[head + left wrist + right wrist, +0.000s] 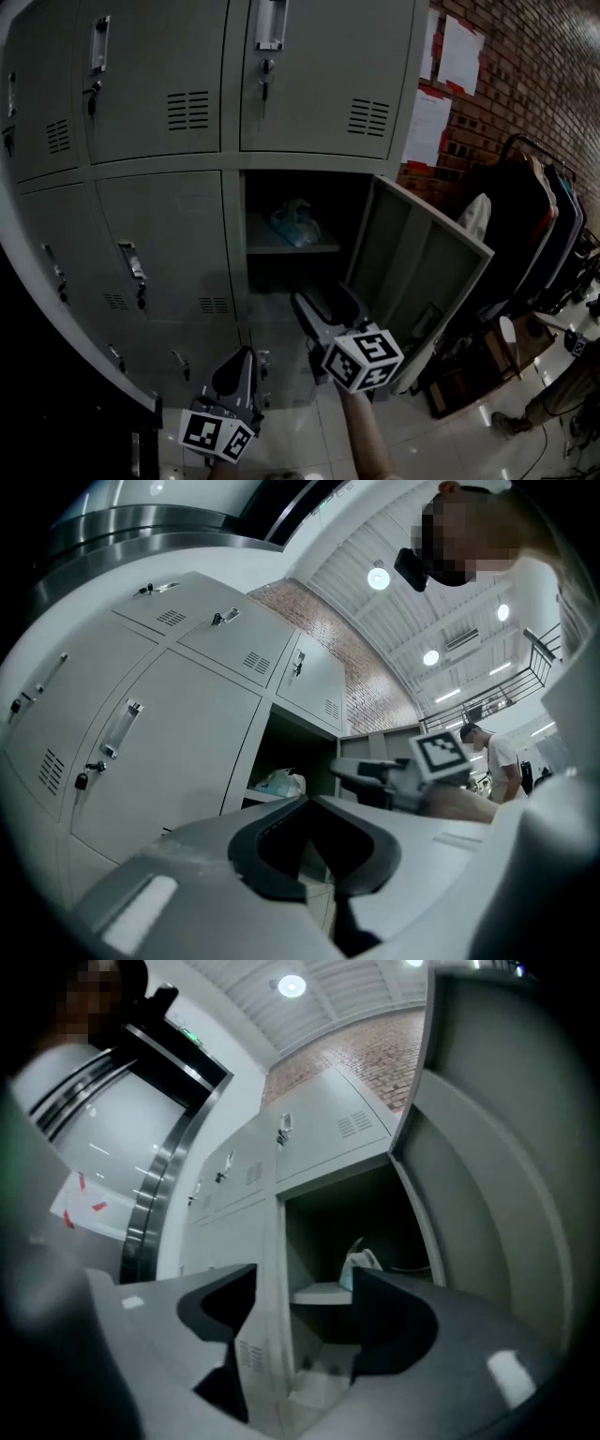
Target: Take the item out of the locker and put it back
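The locker (pixel 281 187) stands open, its door (pixel 412 272) swung out to the right. On its shelf (pixel 267 247) lies a crumpled pale plastic bag (pixel 294 223), also seen as the bag (pixel 362 1261) and the bag (pixel 281 783) in the two gripper views. My right gripper (pixel 314 314) hovers in front of the opening and below the shelf; in its own view the right gripper (pixel 300 1283) is open with nothing between its jaws. My left gripper (pixel 236 370) hangs lower left by the closed doors. In its own view the left gripper (pixel 317 803) is shut and empty.
Closed grey locker doors (pixel 159 253) fill the left and top. A brick wall with paper sheets (pixel 427 127) and a rack of dark garments (pixel 534 225) stand to the right. A person's foot (pixel 511 424) is on the glossy floor at lower right.
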`<state>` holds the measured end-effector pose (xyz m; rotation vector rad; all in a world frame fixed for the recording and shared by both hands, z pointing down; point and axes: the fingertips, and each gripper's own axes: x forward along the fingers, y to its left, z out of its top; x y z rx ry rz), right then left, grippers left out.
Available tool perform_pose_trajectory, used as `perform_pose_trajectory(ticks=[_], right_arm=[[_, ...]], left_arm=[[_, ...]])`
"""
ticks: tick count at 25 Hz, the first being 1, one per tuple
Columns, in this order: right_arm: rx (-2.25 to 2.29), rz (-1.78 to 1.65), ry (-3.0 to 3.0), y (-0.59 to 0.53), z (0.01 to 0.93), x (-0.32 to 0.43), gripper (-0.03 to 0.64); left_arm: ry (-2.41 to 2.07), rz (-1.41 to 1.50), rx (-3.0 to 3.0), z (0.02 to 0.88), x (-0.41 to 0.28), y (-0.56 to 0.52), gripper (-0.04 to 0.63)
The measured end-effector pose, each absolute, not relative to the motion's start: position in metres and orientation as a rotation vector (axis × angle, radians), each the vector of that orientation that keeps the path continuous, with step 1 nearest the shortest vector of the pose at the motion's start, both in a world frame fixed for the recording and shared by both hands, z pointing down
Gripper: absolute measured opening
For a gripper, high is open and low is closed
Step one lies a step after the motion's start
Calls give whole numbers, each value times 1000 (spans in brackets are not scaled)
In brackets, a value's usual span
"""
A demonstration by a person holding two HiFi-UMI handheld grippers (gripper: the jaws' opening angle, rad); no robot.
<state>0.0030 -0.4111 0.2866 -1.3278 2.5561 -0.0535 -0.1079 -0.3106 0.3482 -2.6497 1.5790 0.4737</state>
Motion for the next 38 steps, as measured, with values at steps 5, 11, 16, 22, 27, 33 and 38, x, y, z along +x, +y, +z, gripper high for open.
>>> perform_pose_trajectory(ticks=[5,11,16,22,27,33,38], right_arm=[[-1451,-127,2614,-516,261,3,380],[-1508,-198,2640,-571,259,-3,380],[-1556,-226,2689,-589,280,-7,380],[-1539,-187,2698,-592,279,-13,379],[-1548,-242,2716,-596,288,-9,205],[-1534,-162,2739,-594,283,-13,12],[-1519,-138,2696,-584,268,-6,12]], left_arm=[[1593,461,-2647,351,-108,-315,3],[1627,460,-2622,349,-121,-325,5],[1643,465,-2609,349,-128,-329,4],[1664,467,-2594,349,-132,-331,5],[1680,475,-2586,350,-134,-331,4],[1704,487,-2565,349,-141,-334,5],[1698,488,-2569,348,-139,-335,5]])
